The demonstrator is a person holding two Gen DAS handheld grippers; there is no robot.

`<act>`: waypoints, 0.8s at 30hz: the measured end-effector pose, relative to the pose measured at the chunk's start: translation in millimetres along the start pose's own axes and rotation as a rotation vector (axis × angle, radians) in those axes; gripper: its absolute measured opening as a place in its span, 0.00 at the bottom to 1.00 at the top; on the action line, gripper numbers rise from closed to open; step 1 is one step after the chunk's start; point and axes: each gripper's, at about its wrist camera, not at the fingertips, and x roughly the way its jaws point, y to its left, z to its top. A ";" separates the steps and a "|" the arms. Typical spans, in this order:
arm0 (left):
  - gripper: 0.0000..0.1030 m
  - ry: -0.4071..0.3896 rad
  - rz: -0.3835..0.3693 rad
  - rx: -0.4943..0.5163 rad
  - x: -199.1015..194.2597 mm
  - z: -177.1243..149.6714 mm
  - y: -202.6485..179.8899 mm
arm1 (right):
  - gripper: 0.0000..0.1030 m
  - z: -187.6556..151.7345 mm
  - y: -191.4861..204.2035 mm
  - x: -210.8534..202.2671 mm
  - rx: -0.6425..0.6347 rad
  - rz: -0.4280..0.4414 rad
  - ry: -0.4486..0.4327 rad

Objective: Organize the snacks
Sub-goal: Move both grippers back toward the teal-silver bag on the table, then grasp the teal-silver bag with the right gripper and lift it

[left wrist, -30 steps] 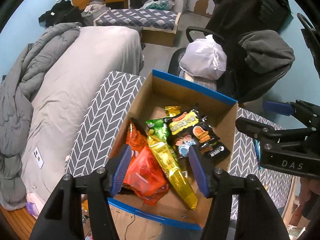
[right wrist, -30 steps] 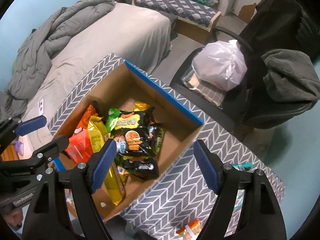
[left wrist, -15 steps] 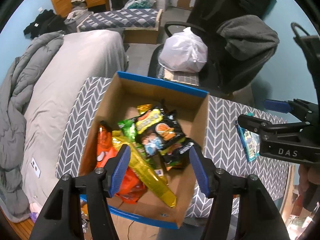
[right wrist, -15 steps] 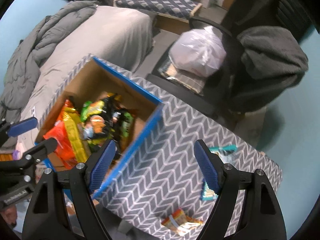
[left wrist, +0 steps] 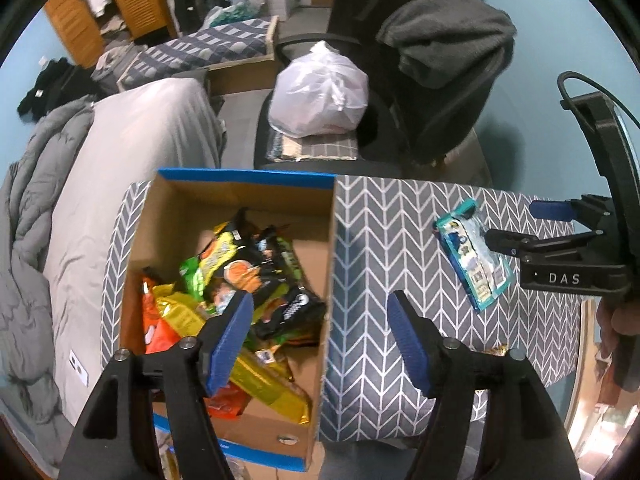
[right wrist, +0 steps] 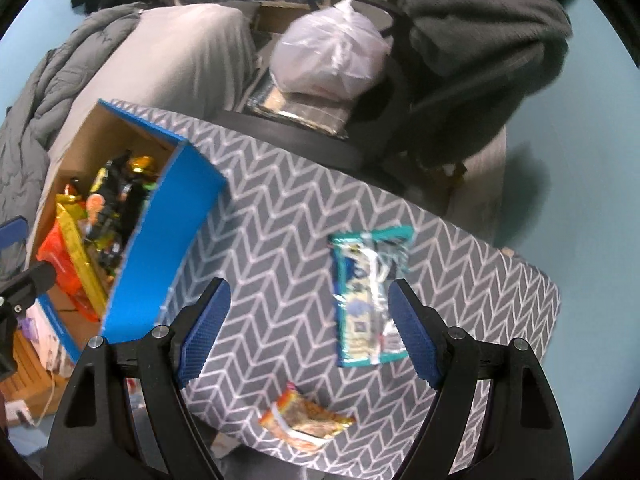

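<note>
A cardboard box (left wrist: 240, 190) with blue edges (right wrist: 168, 240) stands on the left part of a grey chevron-patterned table (left wrist: 384, 248) and holds several snack packets (left wrist: 240, 272). A teal snack packet (left wrist: 474, 258) (right wrist: 368, 292) lies flat on the table to the right. A small orange packet (right wrist: 306, 420) lies near the table's front edge. My left gripper (left wrist: 320, 340) hangs over the box's right wall, its jaws opening with nothing gripped. My right gripper (right wrist: 308, 332) (left wrist: 560, 240) is open above the table, the teal packet by its right finger.
A bed with grey bedding (left wrist: 120, 168) lies to the left of the table. Behind the table stands a black office chair with a white plastic bag (left wrist: 320, 92) on its seat and a dark garment (left wrist: 448, 40) over its back. A light blue wall is on the right.
Both grippers moved to the right, from over the box toward the bare table. The left jaws spread wider. The teal and orange packets have come into the right wrist view.
</note>
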 end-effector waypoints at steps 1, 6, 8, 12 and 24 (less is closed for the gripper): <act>0.70 0.001 0.002 0.013 1.8 0.9 -6.1 | 0.78 -1.9 -5.7 2.0 0.007 0.001 0.004; 0.70 0.029 0.005 0.080 14.0 7.0 -33.6 | 0.78 -10.3 -36.6 22.0 0.036 0.002 0.042; 0.70 0.037 0.010 0.110 20.5 9.4 -45.5 | 0.78 -13.5 -46.0 31.6 0.046 0.005 0.058; 0.70 0.068 0.018 0.145 36.9 10.7 -62.4 | 0.78 -20.5 -61.1 52.0 0.061 0.020 0.090; 0.70 0.124 0.034 0.238 85.2 5.2 -101.0 | 0.79 -26.5 -76.5 115.1 0.058 0.052 0.157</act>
